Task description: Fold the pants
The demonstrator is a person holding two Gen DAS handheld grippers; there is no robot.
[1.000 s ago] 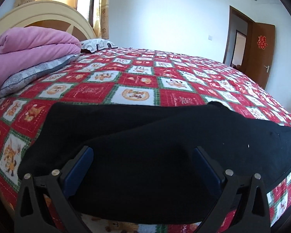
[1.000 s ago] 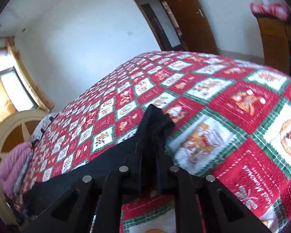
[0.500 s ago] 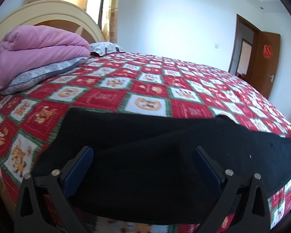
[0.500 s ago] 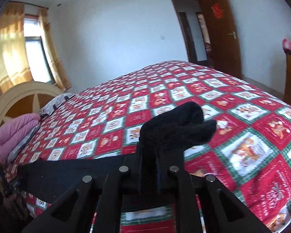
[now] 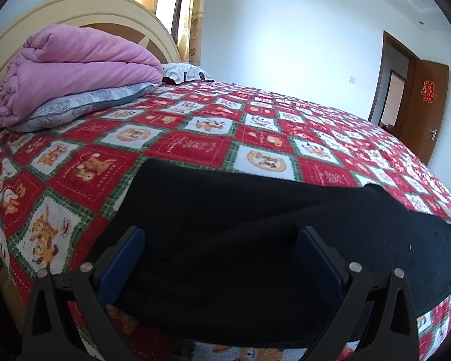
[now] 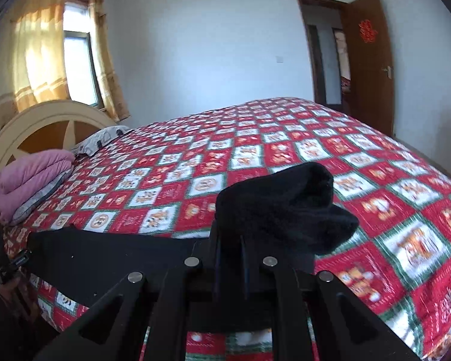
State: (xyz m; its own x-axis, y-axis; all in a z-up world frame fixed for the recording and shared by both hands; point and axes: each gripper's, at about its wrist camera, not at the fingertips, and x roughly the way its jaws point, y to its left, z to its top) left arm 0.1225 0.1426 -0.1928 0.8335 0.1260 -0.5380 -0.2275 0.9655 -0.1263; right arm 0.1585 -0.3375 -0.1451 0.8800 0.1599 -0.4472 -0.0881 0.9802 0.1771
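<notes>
Moved: my right gripper [image 6: 230, 258] carried the pants [image 6: 273, 210] cuff leftward, still clenched.
Left gripper [image 5: 222, 246]: released, over pants.
Writing: red door emblem [image 5: 429, 91], unreadable.

The right claw [image 6: 230, 255] pinches a bunched end of black pants [image 6: 279, 207] above the bedspread [image 6: 285, 150].

The patterned bedspread [image 5: 195, 144] beyond the black pants [image 5: 255, 240] is wide and free for passing. Only the pink blanket [image 5: 75, 66] on a pillow [image 5: 84, 108] blocks the headboard side

Daylight through curtained window [image 6: 78, 66] | bright white wall [image 5: 285, 30] | fisheye-dark corners | bedspread [image 6: 406, 240] slightly blurred
</notes>
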